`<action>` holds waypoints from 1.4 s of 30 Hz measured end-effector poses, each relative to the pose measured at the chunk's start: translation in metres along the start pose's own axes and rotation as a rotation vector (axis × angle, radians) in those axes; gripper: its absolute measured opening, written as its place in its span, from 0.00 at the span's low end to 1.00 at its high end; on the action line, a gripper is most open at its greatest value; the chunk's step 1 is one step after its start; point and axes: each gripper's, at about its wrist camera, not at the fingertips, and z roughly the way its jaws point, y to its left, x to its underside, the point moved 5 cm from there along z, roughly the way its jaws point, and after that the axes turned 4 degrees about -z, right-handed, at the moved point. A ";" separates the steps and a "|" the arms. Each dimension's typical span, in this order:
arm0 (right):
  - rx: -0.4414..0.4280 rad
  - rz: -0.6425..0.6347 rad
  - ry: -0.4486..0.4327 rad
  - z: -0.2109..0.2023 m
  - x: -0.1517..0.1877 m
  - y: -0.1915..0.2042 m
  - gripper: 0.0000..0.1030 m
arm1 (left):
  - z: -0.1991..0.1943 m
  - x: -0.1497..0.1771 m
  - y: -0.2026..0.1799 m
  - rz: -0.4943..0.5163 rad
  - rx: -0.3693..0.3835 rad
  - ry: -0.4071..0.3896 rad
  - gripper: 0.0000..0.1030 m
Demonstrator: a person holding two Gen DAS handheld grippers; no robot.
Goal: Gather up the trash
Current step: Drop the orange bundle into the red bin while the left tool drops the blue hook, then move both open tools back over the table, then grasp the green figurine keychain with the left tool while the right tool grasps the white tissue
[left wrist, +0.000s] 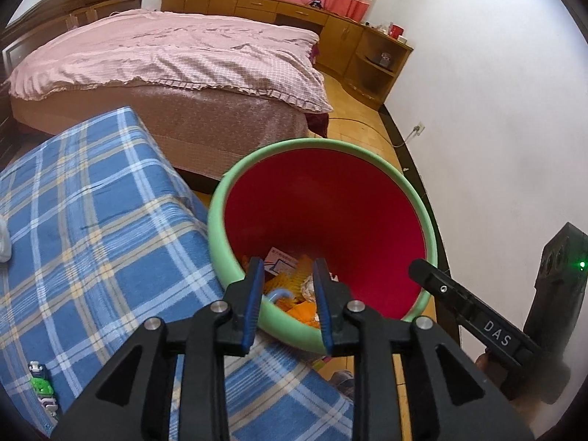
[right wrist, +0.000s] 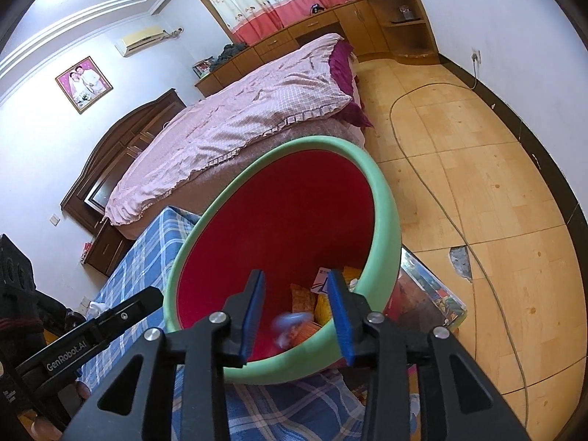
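The black left gripper with blue ribbed pads (left wrist: pixel 288 275) is angling downward toward twelve o'clock, its jaws standing slightly apart with nothing pressed between them. The matching black right gripper with blue pads (right wrist: pixel 297 286) is tilting down likewise, its jaws gaping a little wider and gripping nothing. Each is showing at the other's side: the right one at four o'clock, the left at eight o'clock.

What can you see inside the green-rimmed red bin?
Inside the bin: orange wrappers, a printed card and a blurred bluish piece. Anything beneath them is covered.
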 end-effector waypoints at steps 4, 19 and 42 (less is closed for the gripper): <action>-0.018 -0.016 -0.002 -0.004 0.002 0.011 0.47 | -0.008 0.000 0.012 -0.023 -0.040 -0.007 0.33; -0.067 -0.079 0.009 -0.024 0.018 0.057 0.61 | -0.083 0.016 0.094 -0.153 -0.248 -0.087 0.43; -0.098 -0.172 0.120 -0.005 0.062 0.111 0.65 | -0.079 0.081 0.183 -0.264 -0.373 0.037 0.43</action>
